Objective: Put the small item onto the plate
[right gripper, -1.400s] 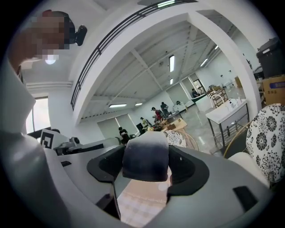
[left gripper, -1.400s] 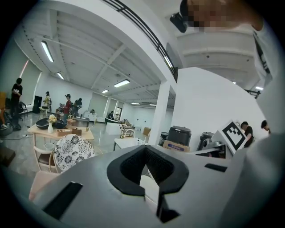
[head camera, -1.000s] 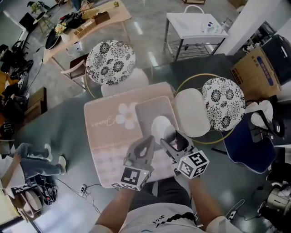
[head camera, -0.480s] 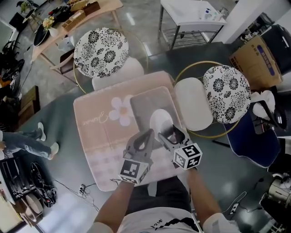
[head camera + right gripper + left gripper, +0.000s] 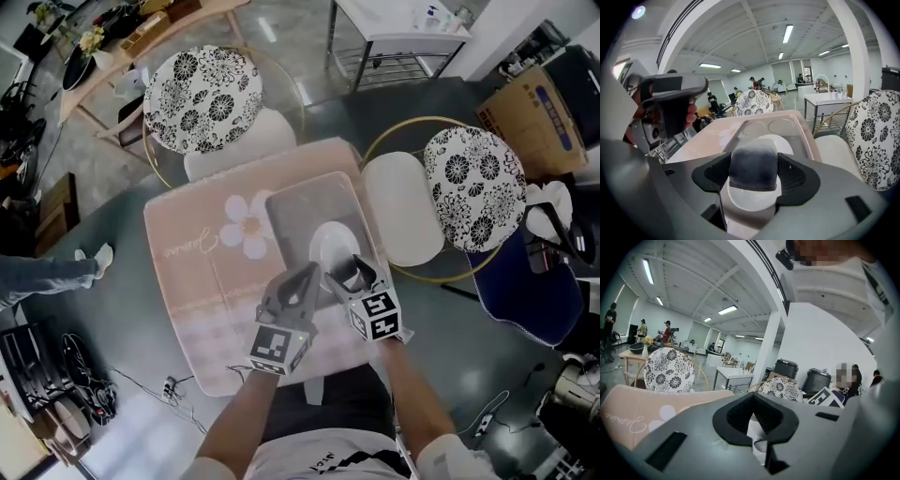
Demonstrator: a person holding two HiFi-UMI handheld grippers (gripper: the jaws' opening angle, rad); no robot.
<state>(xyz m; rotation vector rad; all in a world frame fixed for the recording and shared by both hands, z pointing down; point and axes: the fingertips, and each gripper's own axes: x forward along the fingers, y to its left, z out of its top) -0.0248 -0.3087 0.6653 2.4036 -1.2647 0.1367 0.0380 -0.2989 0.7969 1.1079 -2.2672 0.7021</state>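
A white plate (image 5: 328, 246) lies on a grey tray (image 5: 291, 211) set on the pink mat (image 5: 197, 253). My right gripper (image 5: 345, 273) is at the plate's near rim, shut on a small dark grey block (image 5: 753, 164). In the right gripper view the block hangs just above the plate (image 5: 783, 142), held between both pads. My left gripper (image 5: 308, 275) is just left of the plate. Its jaws stand together with nothing between them, and the plate (image 5: 754, 434) shows through the gap below them.
Two flower-patterned chairs stand at the table's far left (image 5: 202, 94) and right (image 5: 473, 192), with a white seat (image 5: 403, 206) beside the mat. A cardboard box (image 5: 530, 84) and a white trolley (image 5: 394, 19) are further off. Cables lie on the floor (image 5: 56, 384).
The right gripper with the block has edged left and forward, nearer over the plate's near rim. The left gripper has kept its place beside it. The head view has shifted a little.
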